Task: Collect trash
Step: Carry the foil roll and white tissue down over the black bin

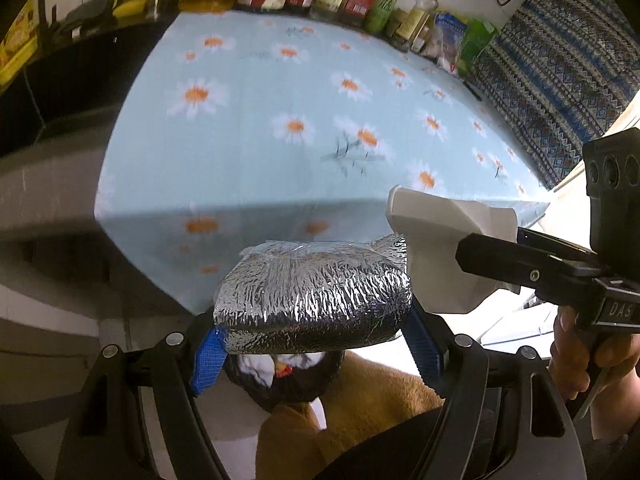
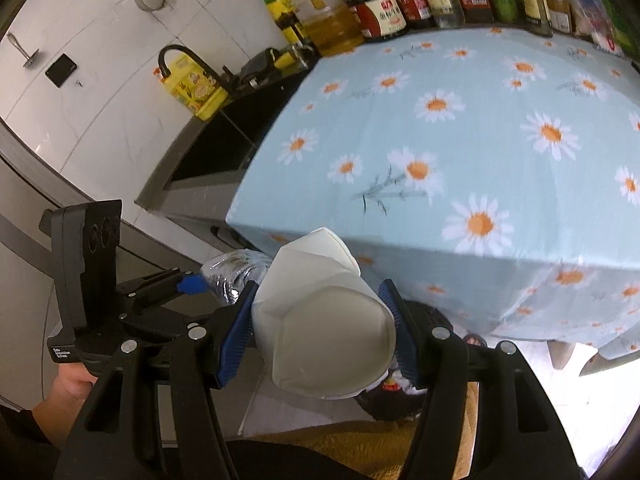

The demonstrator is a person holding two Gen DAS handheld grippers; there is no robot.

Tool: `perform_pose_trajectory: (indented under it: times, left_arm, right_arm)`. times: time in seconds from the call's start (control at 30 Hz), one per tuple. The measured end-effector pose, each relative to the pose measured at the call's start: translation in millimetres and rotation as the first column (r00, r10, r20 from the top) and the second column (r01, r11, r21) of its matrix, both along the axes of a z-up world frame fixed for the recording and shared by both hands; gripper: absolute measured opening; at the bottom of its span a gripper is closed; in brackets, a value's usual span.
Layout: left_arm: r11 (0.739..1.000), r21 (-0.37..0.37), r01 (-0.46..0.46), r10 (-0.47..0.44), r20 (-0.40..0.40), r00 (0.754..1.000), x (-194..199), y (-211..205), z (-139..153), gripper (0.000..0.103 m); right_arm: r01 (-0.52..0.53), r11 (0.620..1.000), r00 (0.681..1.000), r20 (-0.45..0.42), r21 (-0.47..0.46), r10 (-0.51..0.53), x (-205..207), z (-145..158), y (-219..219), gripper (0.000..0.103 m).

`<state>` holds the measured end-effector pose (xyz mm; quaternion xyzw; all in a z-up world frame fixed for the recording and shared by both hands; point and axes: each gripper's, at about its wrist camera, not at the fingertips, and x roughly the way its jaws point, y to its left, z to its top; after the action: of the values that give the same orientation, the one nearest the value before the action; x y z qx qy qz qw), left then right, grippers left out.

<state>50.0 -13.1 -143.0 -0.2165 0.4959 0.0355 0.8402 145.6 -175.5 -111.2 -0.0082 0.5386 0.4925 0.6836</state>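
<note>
Silver crinkled foil pouch [image 1: 312, 300] clamped in left gripper [image 1: 316, 344] fingers; white crumpled paper container [image 2: 324, 324] clamped in right gripper [image 2: 320, 332]. Both off daisy-print surface [image 2: 480, 120], above black trash bin [image 1: 288, 380]. Step: carry to bin. Next: centre over opening, release.

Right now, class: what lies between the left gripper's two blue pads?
A crumpled silver foil bag sits clamped between the blue pads of the left gripper, filling the gap. The left wrist view shows this best.
</note>
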Motion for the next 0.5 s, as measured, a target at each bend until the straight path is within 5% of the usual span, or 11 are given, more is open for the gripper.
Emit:
perform_pose_trajectory:
  times: [0.5]
  left_arm:
    - [0.995,-0.095,-0.044,0.029,-0.157,0.987,-22.6,-5.2,-71.5,0.075]
  right_arm:
    - [0.006,0.991,0.991,-0.130,-0.136,-0.024,-9.3,-67.8,-8.6,0.061]
